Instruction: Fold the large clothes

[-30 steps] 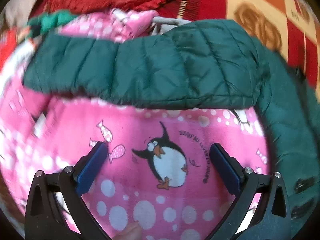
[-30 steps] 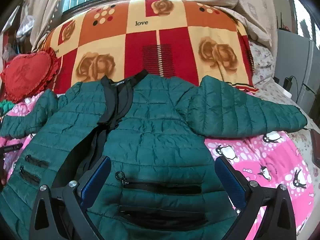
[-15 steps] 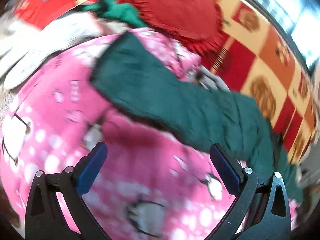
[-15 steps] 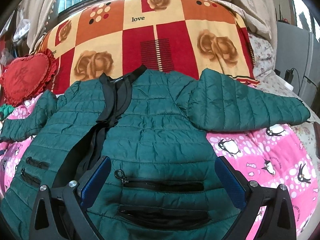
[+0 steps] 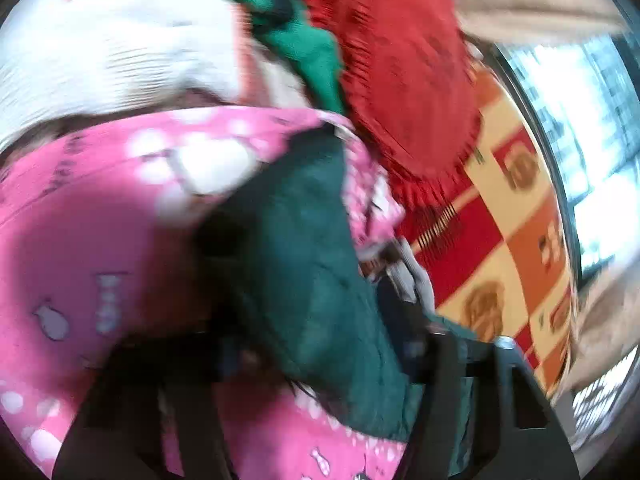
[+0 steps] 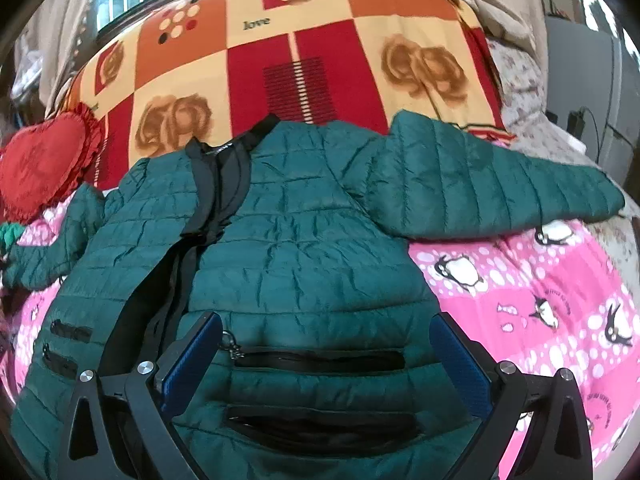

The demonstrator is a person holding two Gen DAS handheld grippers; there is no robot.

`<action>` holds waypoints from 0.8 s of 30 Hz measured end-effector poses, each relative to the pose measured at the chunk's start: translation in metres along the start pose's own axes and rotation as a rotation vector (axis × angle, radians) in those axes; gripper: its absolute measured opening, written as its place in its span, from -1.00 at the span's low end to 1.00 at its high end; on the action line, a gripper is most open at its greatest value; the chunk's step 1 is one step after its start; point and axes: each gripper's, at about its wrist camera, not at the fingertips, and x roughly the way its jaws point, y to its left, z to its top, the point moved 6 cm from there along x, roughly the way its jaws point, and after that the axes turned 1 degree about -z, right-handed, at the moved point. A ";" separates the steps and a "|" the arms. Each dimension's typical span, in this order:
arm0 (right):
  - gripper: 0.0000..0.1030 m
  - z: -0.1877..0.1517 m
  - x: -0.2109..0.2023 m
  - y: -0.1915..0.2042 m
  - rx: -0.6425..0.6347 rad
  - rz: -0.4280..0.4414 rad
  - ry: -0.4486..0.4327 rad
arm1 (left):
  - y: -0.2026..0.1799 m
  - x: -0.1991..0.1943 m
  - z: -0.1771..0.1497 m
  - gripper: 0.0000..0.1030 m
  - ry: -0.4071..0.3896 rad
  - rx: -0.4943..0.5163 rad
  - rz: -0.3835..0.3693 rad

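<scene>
A dark green quilted jacket [image 6: 304, 248] lies front up on the pink penguin blanket [image 6: 540, 292], both sleeves spread out and the front partly open. My right gripper [image 6: 324, 356] is open and hovers over the jacket's hem by the zip pockets. In the blurred left wrist view the jacket's left sleeve [image 5: 304, 264] runs between the fingers of my left gripper [image 5: 320, 364]. The fingers stand apart on either side of the sleeve; whether they touch it is lost in the blur.
A red heart cushion [image 6: 44, 160] lies at the left, also in the left wrist view [image 5: 404, 72]. A checked red and orange blanket [image 6: 304, 48] covers the back. White fabric [image 5: 112, 48] and a green cloth [image 5: 308, 52] lie beyond the sleeve cuff.
My left gripper has swung and moved in over the left sleeve, which now lies between its fingers. My right gripper has crept slightly forward over the hem.
</scene>
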 end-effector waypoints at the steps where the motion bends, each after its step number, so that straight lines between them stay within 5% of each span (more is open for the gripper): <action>1: 0.99 0.000 0.001 -0.002 0.010 0.001 0.005 | 0.006 0.000 0.002 -0.44 -0.006 -0.013 0.024; 2: 0.99 -0.001 0.001 -0.003 0.016 0.003 0.008 | 0.012 -0.001 0.002 -0.63 -0.007 -0.017 0.049; 6: 0.99 -0.001 -0.004 -0.005 0.025 0.003 0.001 | 0.002 -0.008 0.001 -0.75 -0.009 0.069 0.081; 12: 0.99 -0.002 -0.015 -0.009 -0.045 -0.077 -0.026 | -0.081 -0.013 -0.027 -0.75 0.069 0.239 -0.073; 18: 0.99 -0.003 -0.024 -0.022 -0.051 -0.100 -0.051 | -0.207 -0.009 -0.103 -0.75 0.186 0.426 -0.274; 24: 0.99 -0.002 -0.024 -0.037 0.017 -0.088 -0.046 | -0.290 0.024 -0.202 -0.75 0.322 0.536 -0.366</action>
